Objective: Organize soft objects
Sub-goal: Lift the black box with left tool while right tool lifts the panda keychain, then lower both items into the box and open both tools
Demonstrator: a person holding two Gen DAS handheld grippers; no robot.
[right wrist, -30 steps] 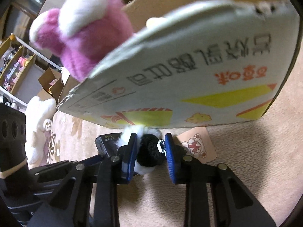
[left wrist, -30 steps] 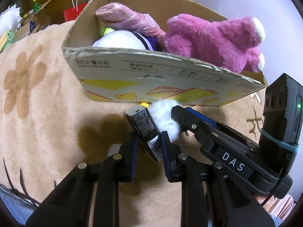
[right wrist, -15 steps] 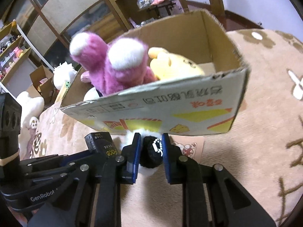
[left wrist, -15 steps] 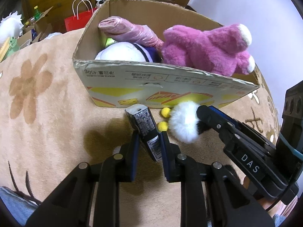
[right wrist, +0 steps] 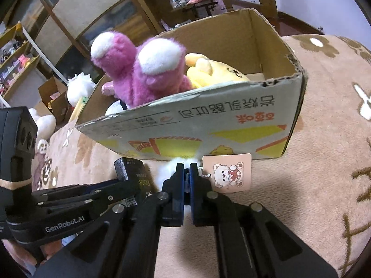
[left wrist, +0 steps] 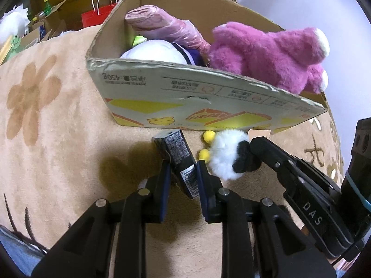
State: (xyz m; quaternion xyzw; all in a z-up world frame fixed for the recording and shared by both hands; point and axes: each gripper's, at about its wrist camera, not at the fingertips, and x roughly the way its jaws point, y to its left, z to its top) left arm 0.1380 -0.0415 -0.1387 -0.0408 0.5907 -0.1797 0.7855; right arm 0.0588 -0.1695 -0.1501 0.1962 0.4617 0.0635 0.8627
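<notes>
white plush toy (left wrist: 160, 53): mostly behind the cardboard box (left wrist: 176, 92) front wall
small fluffy toy (right wrist: 165, 170): largely covered by the right gripper (right wrist: 187, 171)
yellow plush (right wrist: 215, 70): lower part below the box rim
shelf items (right wrist: 18, 60): too small to identify

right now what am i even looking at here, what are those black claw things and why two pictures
The black claws are two hand-held grippers, one in each of a person's hands; there is no robot arm. Each carries a fisheye camera looking along its fingers, so you get one picture per gripper.

The left gripper is shut on a small black box with a barcode. The right gripper is pinched shut on a fluffy white and black plush keychain with yellow pompoms and a bear tag.

Both are low over a tan flowered carpet, in front of a cardboard box holding a pink plush bear, a yellow plush and other soft toys.
</notes>
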